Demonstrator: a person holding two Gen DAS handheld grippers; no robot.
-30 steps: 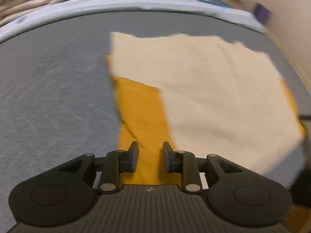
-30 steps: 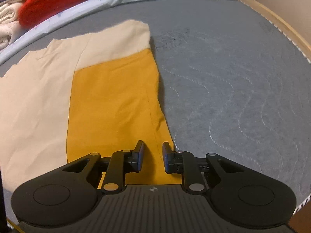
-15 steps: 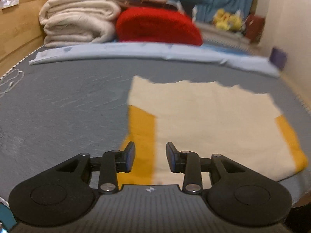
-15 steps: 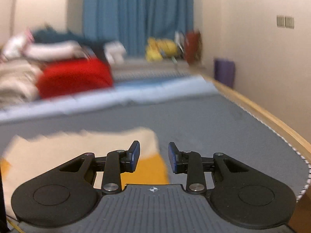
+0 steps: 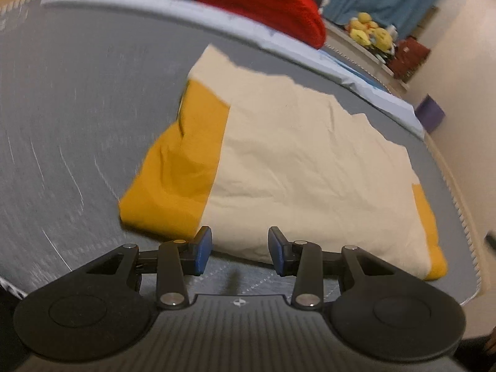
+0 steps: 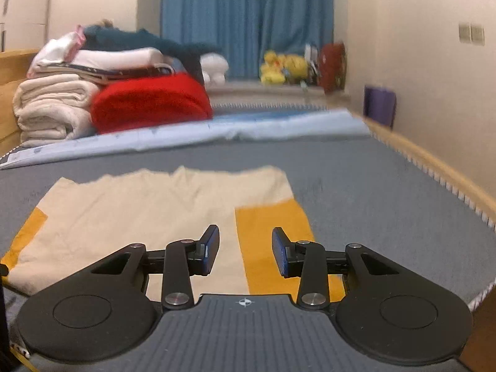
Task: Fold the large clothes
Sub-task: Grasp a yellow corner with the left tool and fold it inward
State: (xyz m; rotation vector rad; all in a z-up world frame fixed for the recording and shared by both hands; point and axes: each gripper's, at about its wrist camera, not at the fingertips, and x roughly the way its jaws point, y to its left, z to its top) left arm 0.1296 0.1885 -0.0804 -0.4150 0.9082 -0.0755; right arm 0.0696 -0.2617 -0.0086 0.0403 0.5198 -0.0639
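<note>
Folded cream/yellow garment (image 5: 297,167) flat on grey mattress (image 5: 77,108), w/ grippers clear.

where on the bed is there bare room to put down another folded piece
Bare grey mattress left of the cream and yellow garment, and a grey strip between it and the wooden rail. Crowded at the head: towels, red blanket.

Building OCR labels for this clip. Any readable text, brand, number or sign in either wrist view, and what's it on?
No readable words or numbers in either view.
Left gripper: small round crosshair mark on its body, a symbol, no letters.
Right gripper: same crosshair mark.
Red bag by the curtain: any print is too blurred to read.
Folded garment: plain cream and yellow, no label showing.
</note>
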